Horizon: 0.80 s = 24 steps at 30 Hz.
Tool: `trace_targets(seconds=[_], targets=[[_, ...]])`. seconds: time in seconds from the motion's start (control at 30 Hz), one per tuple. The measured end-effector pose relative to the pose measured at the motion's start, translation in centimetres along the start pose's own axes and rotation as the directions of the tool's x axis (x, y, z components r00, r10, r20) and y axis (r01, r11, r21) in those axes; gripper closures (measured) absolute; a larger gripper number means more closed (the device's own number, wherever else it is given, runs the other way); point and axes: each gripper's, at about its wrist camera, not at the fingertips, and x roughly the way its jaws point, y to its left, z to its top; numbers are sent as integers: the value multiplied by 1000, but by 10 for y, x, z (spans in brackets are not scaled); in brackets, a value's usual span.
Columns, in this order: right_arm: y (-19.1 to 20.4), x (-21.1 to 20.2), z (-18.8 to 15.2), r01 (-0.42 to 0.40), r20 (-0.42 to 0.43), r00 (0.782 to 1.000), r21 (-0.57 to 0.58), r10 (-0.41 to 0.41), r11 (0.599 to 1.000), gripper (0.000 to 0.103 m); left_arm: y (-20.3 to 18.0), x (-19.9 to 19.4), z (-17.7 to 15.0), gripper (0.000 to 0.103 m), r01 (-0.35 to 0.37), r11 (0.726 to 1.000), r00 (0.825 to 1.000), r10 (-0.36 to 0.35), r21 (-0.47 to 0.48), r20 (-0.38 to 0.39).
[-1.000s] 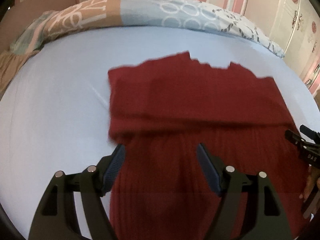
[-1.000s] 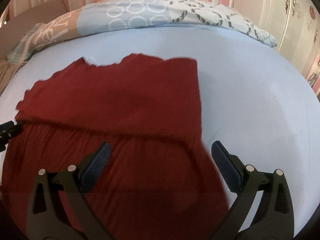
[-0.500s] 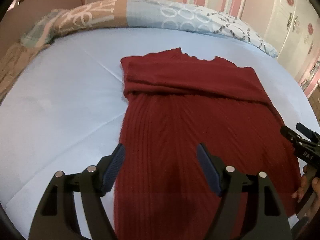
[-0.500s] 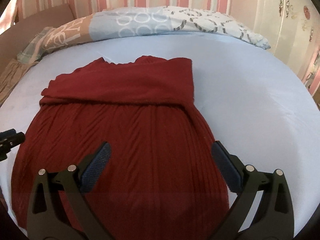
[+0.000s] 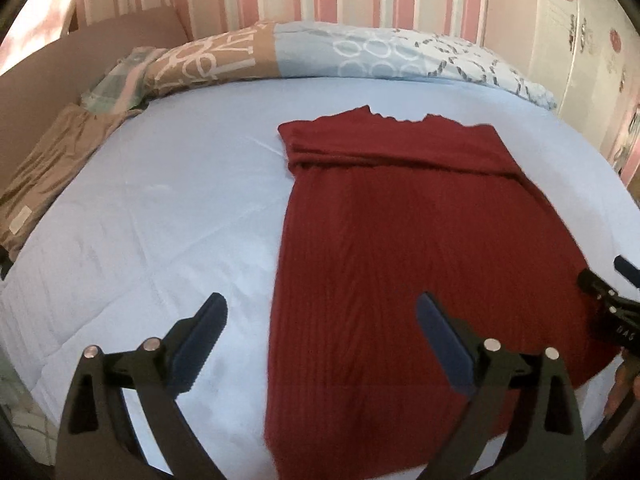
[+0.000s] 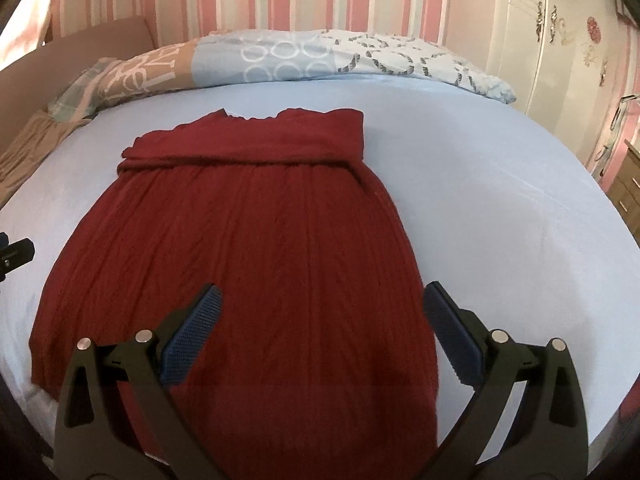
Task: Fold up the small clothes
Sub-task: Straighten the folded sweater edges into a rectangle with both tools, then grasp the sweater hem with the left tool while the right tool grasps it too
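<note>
Left claw (image 5: 322,324): matte black A-frame arms with triangular cutouts, two silver round screw heads per arm, dark blue ribbed pads (image 5: 444,346) on the inner finger faces. Right claw (image 6: 322,320): same build, same blue toothed pads (image 6: 192,334), silver screws. In the left view, the other unit's black body shows white lettering, blurred, with a bit of bare skin of the person's hand (image 5: 624,384) below it.

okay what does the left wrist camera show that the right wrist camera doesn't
Only the left wrist view: the open left gripper straddling the red garment's left edge, and the tan folded cloth's white label.

Only the right wrist view: the open right gripper over the garment's right edge, and a wooden drawer unit.

Both: the red garment with its far end folded over, the blue sheet, the patterned duvet.
</note>
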Motion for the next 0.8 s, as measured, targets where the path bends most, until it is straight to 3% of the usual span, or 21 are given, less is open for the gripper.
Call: trace_targets(seconds=[0.3,0.5,0.63,0.8], targets=[[-5,-20,-31,4,20,1000,9,-4,1000,3,1,-8,-37,6,0,1000,1000,0,16,-15],[-4,-31,-43,23,46,999,-25,-22,999,3,2,-16,-59,6,46,998,999,-45,33,-24],[-7,-35,-52,35,31,999,-38,-34,999,3,9,-19,-73,6,88,996,995,-89,-8,-52],[-5,-49,-55,62,70,996,-81,-56,995,3,13,-12,-89,6,61,998,993,-62,-4,-104]])
